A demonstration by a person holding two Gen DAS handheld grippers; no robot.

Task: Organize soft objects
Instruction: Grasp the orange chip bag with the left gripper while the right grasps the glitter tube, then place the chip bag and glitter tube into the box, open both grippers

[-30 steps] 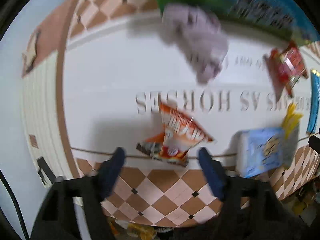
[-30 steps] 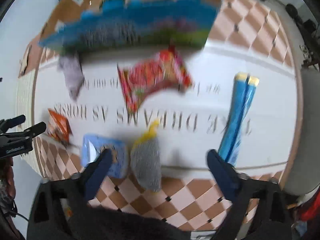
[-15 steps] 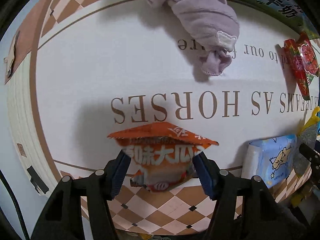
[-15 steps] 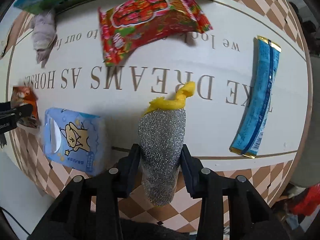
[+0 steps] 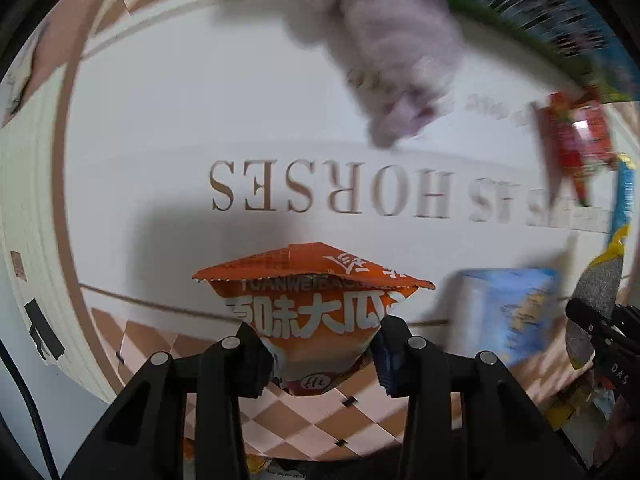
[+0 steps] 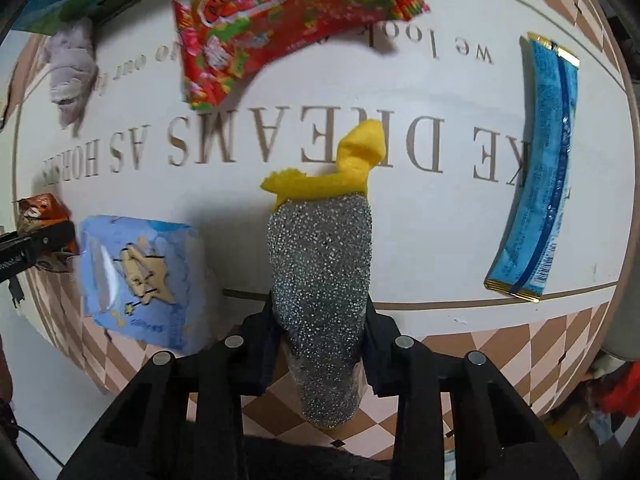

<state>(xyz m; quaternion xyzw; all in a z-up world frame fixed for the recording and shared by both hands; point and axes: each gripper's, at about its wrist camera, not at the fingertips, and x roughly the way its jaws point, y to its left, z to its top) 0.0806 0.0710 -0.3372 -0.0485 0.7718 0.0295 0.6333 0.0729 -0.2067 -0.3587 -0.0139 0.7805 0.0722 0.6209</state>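
Observation:
My left gripper [image 5: 318, 340] is shut on an orange snack bag [image 5: 312, 304] and holds it above the table's near edge. My right gripper [image 6: 320, 320] is shut on a silver glitter scrubber with a yellow tail [image 6: 322, 264], also lifted over the near edge. The right gripper and scrubber [image 5: 596, 300] show at the right of the left wrist view. The orange bag [image 6: 40, 216] shows at the left of the right wrist view. A lilac cloth [image 5: 384, 56] lies far on the white table [image 5: 200, 120], also in the right wrist view [image 6: 72, 72].
A blue tissue pack [image 6: 136, 276] lies at the near edge between the grippers. A red snack bag [image 6: 280, 24] lies far centre. A long blue wrapper [image 6: 540, 176] lies at the right. A blue-green printed box [image 5: 540, 8] stands at the back. Checkered floor [image 6: 520, 352] surrounds the table.
Both grippers have lifted their objects and pulled back a little; the views are blurred with motion. The table contents stay where they were.

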